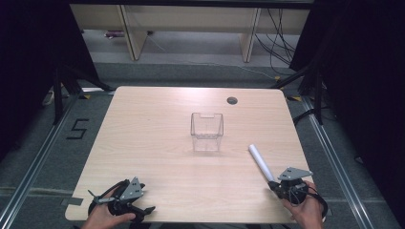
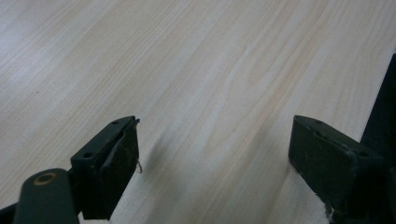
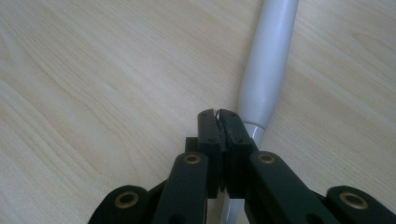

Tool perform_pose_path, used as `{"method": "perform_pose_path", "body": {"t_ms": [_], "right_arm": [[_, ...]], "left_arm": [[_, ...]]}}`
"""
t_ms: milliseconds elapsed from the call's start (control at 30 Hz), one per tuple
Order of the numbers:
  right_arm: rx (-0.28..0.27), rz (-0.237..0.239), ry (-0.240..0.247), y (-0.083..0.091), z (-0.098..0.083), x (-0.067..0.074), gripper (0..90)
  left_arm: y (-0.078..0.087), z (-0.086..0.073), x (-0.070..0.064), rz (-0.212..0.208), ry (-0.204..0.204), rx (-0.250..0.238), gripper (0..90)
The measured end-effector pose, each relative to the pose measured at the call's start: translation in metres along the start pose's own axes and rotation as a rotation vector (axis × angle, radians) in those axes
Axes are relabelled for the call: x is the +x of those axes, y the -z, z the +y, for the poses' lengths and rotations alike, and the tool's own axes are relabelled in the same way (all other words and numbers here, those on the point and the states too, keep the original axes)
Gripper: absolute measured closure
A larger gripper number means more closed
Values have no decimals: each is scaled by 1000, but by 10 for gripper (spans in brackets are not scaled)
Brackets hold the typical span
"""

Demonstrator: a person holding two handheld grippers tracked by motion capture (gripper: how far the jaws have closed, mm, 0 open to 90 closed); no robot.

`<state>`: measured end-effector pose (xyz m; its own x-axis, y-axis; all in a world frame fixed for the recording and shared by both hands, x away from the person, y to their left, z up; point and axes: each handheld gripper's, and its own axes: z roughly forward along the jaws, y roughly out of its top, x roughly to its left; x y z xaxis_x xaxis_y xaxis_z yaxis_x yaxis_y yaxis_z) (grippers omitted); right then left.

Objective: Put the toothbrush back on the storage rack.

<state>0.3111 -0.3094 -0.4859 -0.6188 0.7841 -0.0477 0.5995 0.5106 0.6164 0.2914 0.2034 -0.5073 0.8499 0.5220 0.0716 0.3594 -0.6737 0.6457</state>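
A clear plastic box (image 1: pixel 207 131) stands open-topped at the table's middle. A white, rod-like tool (image 1: pixel 260 162) lies on the table at the front right, angled toward the box. My right gripper (image 1: pixel 276 185) sits at its near end, held by a hand. In the right gripper view the jaws of my right gripper (image 3: pixel 218 114) are pressed together, and the tool's white handle (image 3: pixel 268 70) runs out from under their right side. My left gripper (image 1: pixel 122 201) rests at the front left edge. In its own view my left gripper (image 2: pixel 215 149) is wide open over bare wood.
The wooden table (image 1: pixel 157 124) has a round cable hole (image 1: pixel 232 100) at the back right. Black curtains flank both sides. A floor marking "5" (image 1: pixel 77 129) lies left of the table, and wooden furniture legs (image 1: pixel 133 38) stand behind it.
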Motion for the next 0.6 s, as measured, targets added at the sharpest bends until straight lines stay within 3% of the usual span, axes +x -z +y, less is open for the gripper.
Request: {"method": "perform_pose_path", "body": {"t_ms": [133,200,267,300,333,467,600], "right_arm": [[14,-2,-4,0,-1,-2,885],[30,1,-32,1,-1,-3,885],[9,-13,2,0,-3,-8,885],[16,-14,-3,0,-3,-9,885],[20,-15,-43,1,-4,-6,884],[10,-33,-14,2,-5,-14,884],[24,-50,-48,3,-6,-17,884]], "left_arm": [[0,0,1,7,4,-2,158],[0,0,1,6,7,-1,158],[0,0,0,2,5,2,158],[0,0,0,1,4,1,158],[0,0,0,1,4,0,158],[-1,0,-1,-2,12,-7,157],[-1,0,0,5,6,-1,158]]}}
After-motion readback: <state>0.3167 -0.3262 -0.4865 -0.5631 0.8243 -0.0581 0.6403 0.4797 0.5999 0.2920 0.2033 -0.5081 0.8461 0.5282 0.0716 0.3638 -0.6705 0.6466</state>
